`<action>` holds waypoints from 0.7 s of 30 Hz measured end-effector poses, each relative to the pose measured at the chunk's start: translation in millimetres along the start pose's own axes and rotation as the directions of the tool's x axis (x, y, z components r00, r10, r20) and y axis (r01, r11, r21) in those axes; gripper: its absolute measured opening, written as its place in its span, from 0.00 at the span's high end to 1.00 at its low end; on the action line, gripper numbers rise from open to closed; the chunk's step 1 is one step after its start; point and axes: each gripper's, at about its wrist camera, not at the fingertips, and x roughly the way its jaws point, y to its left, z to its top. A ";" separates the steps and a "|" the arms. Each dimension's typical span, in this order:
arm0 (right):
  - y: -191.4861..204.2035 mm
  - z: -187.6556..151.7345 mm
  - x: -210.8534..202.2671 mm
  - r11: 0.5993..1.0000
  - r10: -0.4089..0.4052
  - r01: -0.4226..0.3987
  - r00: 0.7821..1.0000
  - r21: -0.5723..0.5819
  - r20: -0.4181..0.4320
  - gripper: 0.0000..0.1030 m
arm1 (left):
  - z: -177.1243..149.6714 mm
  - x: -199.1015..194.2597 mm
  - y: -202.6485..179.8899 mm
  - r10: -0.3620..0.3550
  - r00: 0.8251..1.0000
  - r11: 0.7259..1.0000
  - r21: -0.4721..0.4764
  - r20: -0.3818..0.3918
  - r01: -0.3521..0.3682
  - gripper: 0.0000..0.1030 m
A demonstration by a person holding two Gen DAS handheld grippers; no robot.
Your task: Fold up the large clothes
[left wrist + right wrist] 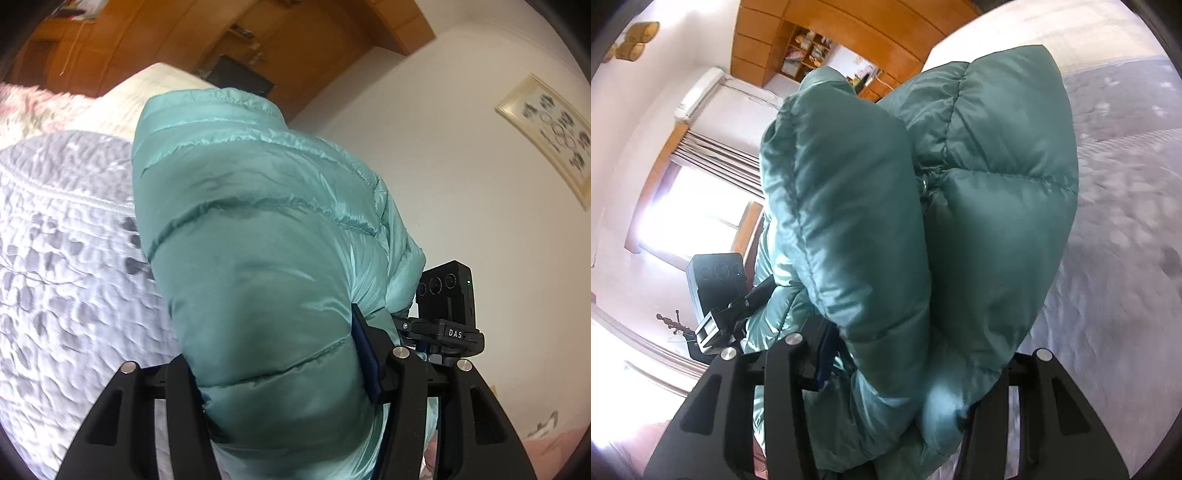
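A teal quilted puffer jacket (258, 229) fills the left wrist view, bunched and lifted above the bed. My left gripper (280, 373) is shut on a thick fold of it, the fabric squeezed between both fingers. In the right wrist view the same jacket (886, 221) bulges up in two padded lobes. My right gripper (894, 391) is shut on its lower folds. Each gripper shows beside the jacket in the other's view: the right gripper (443, 325) and the left gripper (720, 295). The fingertips are hidden by fabric.
A grey-and-white patterned quilt (62, 258) covers the bed under the jacket, also in the right wrist view (1119, 221). A cream pillow (140, 96) lies at the bed's far end. Wooden cabinets (184, 33), a framed picture (554, 136) and a bright window (690, 210) surround it.
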 end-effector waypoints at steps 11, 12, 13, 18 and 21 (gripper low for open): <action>-54.2 -6.4 75.1 0.992 0.011 0.003 0.994 0.123 -0.112 0.57 | -15.8 24.7 112.7 0.062 0.994 0.986 -0.148 -0.094 -0.075 0.39; -58.7 -9.2 75.6 0.991 0.022 -0.007 0.993 0.137 -0.113 0.56 | -18.4 26.4 118.4 0.056 0.994 0.985 -0.161 -0.094 -0.070 0.37; -61.3 -11.0 74.9 0.990 0.024 -0.007 0.993 0.143 -0.115 0.53 | -19.8 27.7 121.6 0.055 0.994 0.983 -0.167 -0.093 -0.070 0.36; -50.0 -5.2 64.9 0.990 -0.065 0.077 0.993 0.120 -0.101 0.40 | -17.7 15.0 101.9 0.103 0.988 0.981 -0.153 -0.112 -0.120 0.28; -28.5 -13.2 41.6 0.980 -0.186 0.190 0.981 0.067 -0.059 0.36 | -15.5 0.4 85.2 0.183 0.975 0.970 -0.141 -0.127 -0.200 0.25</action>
